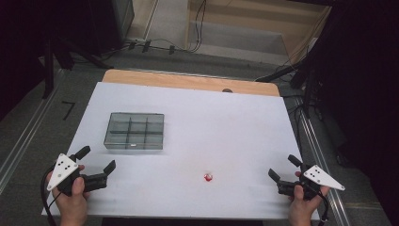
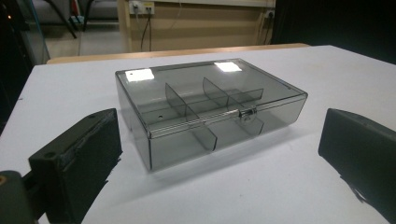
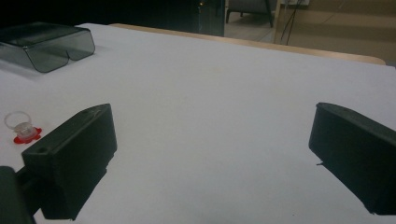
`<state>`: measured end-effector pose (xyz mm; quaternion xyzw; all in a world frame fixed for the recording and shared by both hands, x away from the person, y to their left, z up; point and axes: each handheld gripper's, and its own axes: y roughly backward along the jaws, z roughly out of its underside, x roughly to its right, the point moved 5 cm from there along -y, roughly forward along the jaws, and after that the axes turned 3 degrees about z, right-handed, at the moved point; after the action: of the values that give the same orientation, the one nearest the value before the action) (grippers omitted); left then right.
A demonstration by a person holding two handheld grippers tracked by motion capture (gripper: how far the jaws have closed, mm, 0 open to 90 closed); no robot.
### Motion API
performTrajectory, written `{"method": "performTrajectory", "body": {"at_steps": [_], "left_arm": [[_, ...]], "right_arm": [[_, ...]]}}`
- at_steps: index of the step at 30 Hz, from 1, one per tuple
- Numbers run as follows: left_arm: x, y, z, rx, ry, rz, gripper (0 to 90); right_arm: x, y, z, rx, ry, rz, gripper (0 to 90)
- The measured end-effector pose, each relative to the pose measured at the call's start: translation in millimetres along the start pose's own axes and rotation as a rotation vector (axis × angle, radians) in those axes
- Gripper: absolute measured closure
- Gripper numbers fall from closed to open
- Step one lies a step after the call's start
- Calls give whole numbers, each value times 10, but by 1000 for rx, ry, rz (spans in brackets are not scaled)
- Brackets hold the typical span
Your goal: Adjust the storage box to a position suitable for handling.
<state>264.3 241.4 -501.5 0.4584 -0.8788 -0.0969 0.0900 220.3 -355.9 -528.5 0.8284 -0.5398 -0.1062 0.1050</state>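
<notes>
Both the left gripper (image 1: 96, 165) and right gripper (image 1: 282, 173) rested wide open and empty at the table's (image 1: 235, 122) near corners, seemingly poised, with the shut compartment box (image 1: 135, 130) toward the left edge and the small red-based ring (image 1: 208, 177) near the front edge.

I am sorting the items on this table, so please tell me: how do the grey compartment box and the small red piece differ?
The smoky grey compartment box is large, see-through and rectangular, with dividers inside and its lid shut; the small red piece is tiny, bright red with a clear ring on top. The box lies nearer the left gripper, the piece nearer the right gripper. Both rest untouched on the white table.
</notes>
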Motion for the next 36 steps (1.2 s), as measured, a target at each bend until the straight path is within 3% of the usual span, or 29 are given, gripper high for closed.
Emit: {"method": "performTrajectory", "body": {"at_steps": [4, 7, 12, 16, 22, 29, 36], "left_arm": [[26, -30, -48, -21, -25, 17, 0], [39, -37, -105, -31, -13, 33, 0], [67, -42, -201, -47, -26, 19, 0], [64, -56, -266, -48, 5, 28, 0], [37, -82, -336, -70, 16, 39, 0], [-27, -65, -485, -60, 41, 40, 0], [-70, -104, -634, -67, 18, 40, 0]], "right_arm": [[-3, 6, 1, 4, -2, 0, 0], [-11, 6, 3, 3, -1, -4, 0], [-30, 1, 9, -7, 8, -3, 0], [-30, 2, 11, -6, 7, -3, 0], [-34, 6, 13, -7, 7, -3, 0], [-38, 8, 14, -5, 13, 4, 0], [-45, 9, 14, -4, 17, 1, 0]]}}
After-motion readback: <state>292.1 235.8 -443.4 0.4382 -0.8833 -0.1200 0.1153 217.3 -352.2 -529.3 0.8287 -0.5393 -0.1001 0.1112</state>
